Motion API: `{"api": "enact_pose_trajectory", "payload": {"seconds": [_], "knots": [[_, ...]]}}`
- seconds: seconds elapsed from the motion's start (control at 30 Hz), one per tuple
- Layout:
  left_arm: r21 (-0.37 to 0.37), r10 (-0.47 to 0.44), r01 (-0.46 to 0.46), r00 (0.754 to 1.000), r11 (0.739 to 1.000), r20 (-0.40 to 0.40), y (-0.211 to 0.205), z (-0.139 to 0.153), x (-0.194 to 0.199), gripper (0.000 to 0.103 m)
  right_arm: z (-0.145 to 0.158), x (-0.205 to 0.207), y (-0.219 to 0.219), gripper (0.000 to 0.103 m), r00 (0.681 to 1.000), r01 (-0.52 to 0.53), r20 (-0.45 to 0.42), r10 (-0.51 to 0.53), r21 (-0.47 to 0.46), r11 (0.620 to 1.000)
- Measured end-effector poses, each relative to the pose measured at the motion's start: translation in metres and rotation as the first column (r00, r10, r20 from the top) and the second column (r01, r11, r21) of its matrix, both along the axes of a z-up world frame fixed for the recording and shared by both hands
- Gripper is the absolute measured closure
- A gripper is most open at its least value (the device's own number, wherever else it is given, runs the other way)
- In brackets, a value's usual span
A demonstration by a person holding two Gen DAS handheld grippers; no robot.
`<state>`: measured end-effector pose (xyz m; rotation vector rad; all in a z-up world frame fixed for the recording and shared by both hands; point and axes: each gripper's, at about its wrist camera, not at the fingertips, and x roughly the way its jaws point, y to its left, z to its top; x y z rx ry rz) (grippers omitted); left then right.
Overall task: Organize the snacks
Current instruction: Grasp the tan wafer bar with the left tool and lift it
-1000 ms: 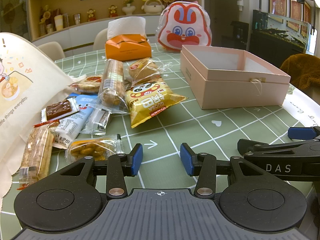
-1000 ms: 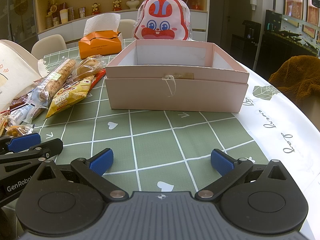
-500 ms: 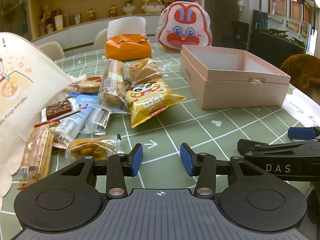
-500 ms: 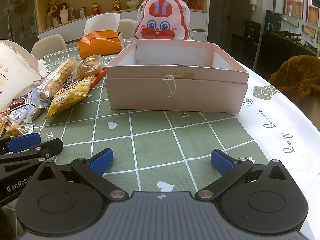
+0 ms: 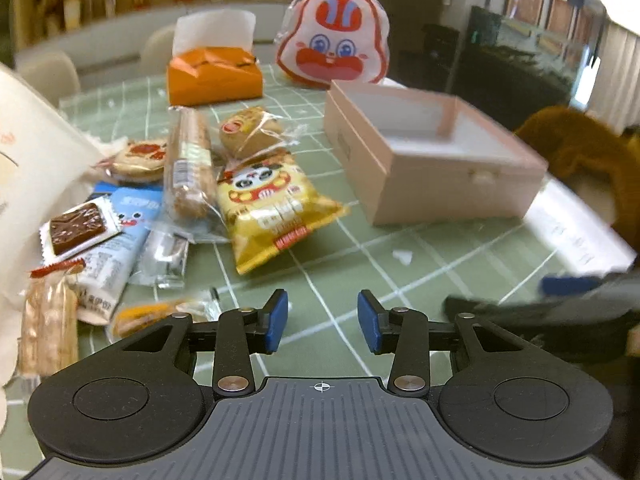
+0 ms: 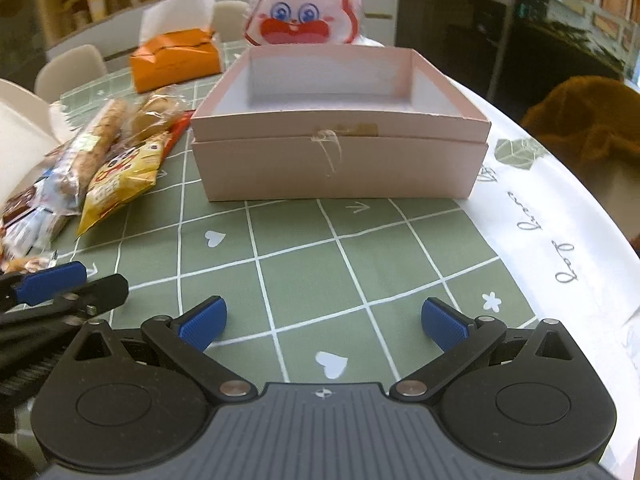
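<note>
Several wrapped snacks lie on the green checked tablecloth: a yellow panda chip bag (image 5: 276, 210), a long biscuit pack (image 5: 187, 168), a round bun (image 5: 250, 132), a blue pack (image 5: 120, 240) and a chocolate bar (image 5: 78, 229). An open, empty pink box (image 5: 432, 160) stands to their right; it also shows in the right wrist view (image 6: 340, 128). My left gripper (image 5: 322, 322) is open and empty, above the cloth before the chip bag. My right gripper (image 6: 323, 324) is wide open and empty, facing the box.
An orange tissue box (image 5: 214, 74) and a rabbit-face bag (image 5: 336, 50) stand at the back. A cream paper bag (image 5: 32, 152) is at the left. A brown plush chair (image 6: 588, 116) sits past the table's right edge (image 6: 580, 240).
Both grippers have lifted and tilted down toward the table, with motion blur in the views. The jaws keep the same opening. The snacks and box have not moved.
</note>
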<state>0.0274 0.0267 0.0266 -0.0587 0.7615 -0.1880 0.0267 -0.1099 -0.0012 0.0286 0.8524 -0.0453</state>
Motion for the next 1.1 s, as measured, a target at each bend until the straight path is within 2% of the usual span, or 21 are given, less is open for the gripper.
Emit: {"api": "enact_pose_trajectory", "payload": {"seconds": [0.13,0.2,0.27,0.4,0.5,0.63,0.7,0.8,0.9,1.0,1.1], "knots": [[-0.044,-0.052,0.049,0.997,0.998,-0.063,0.04,0.027,0.009,0.059,0.008,0.015,0.01,0.002,0.993,0.071,-0.099,-0.069,0.015,0.997],[-0.08,-0.062,0.054,0.993,0.995,-0.097,0.07,0.034,0.008,0.059,0.019,0.015,0.021,0.003,0.988,0.134,-0.081,-0.131,0.031,0.991],[-0.082,-0.028,0.017,0.991,0.996,-0.133,0.102,0.036,0.007,0.059,0.03,0.013,0.04,0.003,0.987,0.152,-0.052,-0.15,0.042,0.988],[-0.081,0.0,-0.017,0.979,0.997,-0.205,0.159,0.031,0.002,0.059,0.042,0.015,0.092,0.003,0.994,0.101,-0.053,-0.099,0.03,0.994],[-0.098,0.018,-0.044,0.969,0.994,-0.246,0.188,0.029,0.0,0.059,0.045,0.016,0.125,0.003,0.996,0.075,-0.057,-0.072,0.057,0.996],[-0.107,-0.022,-0.011,0.952,0.994,-0.305,0.187,0.023,0.005,0.059,0.045,0.017,0.151,0.003,0.994,0.079,-0.09,-0.069,0.113,0.99],[-0.102,-0.042,0.009,0.946,0.995,-0.321,0.18,0.022,0.006,0.059,0.044,0.019,0.16,0.003,0.992,0.074,-0.108,-0.063,0.101,0.992],[-0.102,-0.023,-0.008,0.952,0.995,-0.304,0.175,0.019,0.007,0.059,0.042,0.022,0.165,0.003,0.989,0.057,-0.144,-0.046,0.077,0.995],[-0.104,0.025,-0.059,0.955,0.993,-0.295,0.174,0.014,0.01,0.058,0.039,0.023,0.163,0.003,0.982,0.042,-0.186,-0.023,0.1,0.994],[-0.092,0.019,-0.047,0.958,0.995,-0.285,0.173,0.01,0.01,0.056,0.032,0.021,0.159,0.003,0.975,0.072,-0.217,-0.041,0.137,0.988],[-0.141,0.026,-0.07,0.955,0.987,-0.295,0.179,0.003,0.014,0.058,0.021,0.025,0.164,0.004,0.969,0.064,-0.244,-0.038,0.098,0.993]]}}
